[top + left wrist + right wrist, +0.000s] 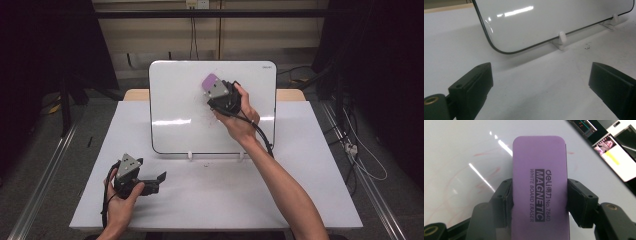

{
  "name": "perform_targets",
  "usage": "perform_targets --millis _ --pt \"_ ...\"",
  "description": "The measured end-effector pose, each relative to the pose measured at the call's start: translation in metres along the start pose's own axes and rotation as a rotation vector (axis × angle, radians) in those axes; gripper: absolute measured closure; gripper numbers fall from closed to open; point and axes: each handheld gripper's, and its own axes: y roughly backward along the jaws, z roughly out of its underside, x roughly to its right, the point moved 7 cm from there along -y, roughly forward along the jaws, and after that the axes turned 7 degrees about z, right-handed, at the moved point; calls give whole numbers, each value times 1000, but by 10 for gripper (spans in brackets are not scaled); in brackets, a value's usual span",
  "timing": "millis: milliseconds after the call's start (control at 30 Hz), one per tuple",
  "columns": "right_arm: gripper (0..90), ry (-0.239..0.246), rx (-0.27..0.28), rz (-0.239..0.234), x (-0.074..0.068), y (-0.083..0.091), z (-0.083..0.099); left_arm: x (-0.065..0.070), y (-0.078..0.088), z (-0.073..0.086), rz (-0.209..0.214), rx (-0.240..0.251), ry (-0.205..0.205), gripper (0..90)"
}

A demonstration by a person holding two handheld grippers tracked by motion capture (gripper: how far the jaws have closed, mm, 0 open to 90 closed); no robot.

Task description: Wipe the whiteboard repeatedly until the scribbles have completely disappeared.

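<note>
- R gripper [539, 195] clamped on the purple eraser [540, 182], one pad each long side, squeezing tight; label on its back reads "MAGNETIC WHITE BOARD ERASER".
- In the high view the R gripper [216, 91] is up against the whiteboard [175, 100], upper-middle of the panel, eraser [210, 80] poking out up-left from under the grey plate.
- R hand [240, 117] wraps the gripper body from below-right, cable trailing down past the wrist.
- Board surface round the eraser: faint reddish smears [486, 152], pale arcs, not crisp lines. Whether the eraser face actually touches the board, can't tell from here.
- Board stands tilted back on two small white feet [561, 40], thin dark rim, glare streak across the middle.
- L gripper [150, 182] low at the near-left of the table [310, 200], L hand [122, 197] round it, jaws pointing right-ish along the tabletop.
- L gripper view: jaws wide apart, nothing between them, just bare white table and the board's lower corner [499, 50] ahead.
- L gripper well apart from the board & eraser.
- Small dark speck [587, 46] on the table nr the far foot.
- Table white, wooden edge behind the board; dark floor, rails either side.
</note>
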Motion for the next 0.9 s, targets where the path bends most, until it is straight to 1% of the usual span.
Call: perform_targets --millis 67,100,167,200,267,300,333,367,400,467,500,533,567,600,633,667,700,733,767,800,833,867,900 --pt "417 -15 -5 42 17 -6 -4 0 1 0 1 1 -6 54" --pt "417 -31 -11 48 24 -9 -5 0 1 0 1 -4 -10 54" --pt "417 -50 -18 84 39 -13 -7 -1 2 0 2 0 -8 54" --pt "417 -61 -20 88 45 -15 -9 -1 2 0 1 0 -4 54" --pt "417 -73 -24 105 53 -18 -12 -1 2 0 3 3 0 54" --pt "417 -73 -30 101 54 -18 -13 -1 2 0 2 2 0 54" --pt "417 -61 -28 113 52 -19 -13 -1 2 0 4 3 -3 54" --pt "417 -49 -24 119 49 -18 -13 -1 2 0 3 4 -3 54" --pt "417 -48 -21 110 45 -17 -14 -1 2 0 3 3 -3 54" --pt "417 -30 -18 93 35 -14 -14 -1 2 0 0 -3 -11 54" --pt "417 -5 -14 68 21 -12 -14 -1 2 0 1 -4 -10 54" --pt "417 -5 -14 68 21 -12 -14 -1 2 0 0 -4 -11 54" --pt "417 4 -13 57 15 -10 -14 0 2 0 -1 -6 -12 55" --pt "417 18 -3 48 7 -8 -13 0 2 0 -2 -6 -13 54" --pt "417 27 0 40 3 -7 -12 0 3 0 -4 0 -10 54" --pt "417 33 -1 29 -5 -5 -11 0 3 0 -5 0 -13 54" --pt "417 53 8 8 -16 -1 -10 -1 3 0 -7 1 -12 54" --pt "417 53 8 8 -16 -1 -10 -1 2 0 -7 2 -8 54" --pt "417 58 14 -3 -22 0 -9 -2 2 0 -8 -2 -7 54" --pt "417 76 17 -13 -36 5 -8 -2 2 0 -9 -7 -10 54" --pt "417 76 17 -13 -36 5 -8 -2 1 0 -7 -4 -6 54" --pt "417 105 30 -36 -51 9 -8 -2 0 0 -8 -4 -4 54" --pt "416 105 32 -37 -55 9 -9 -2 0 0 -7 -2 -3 54"
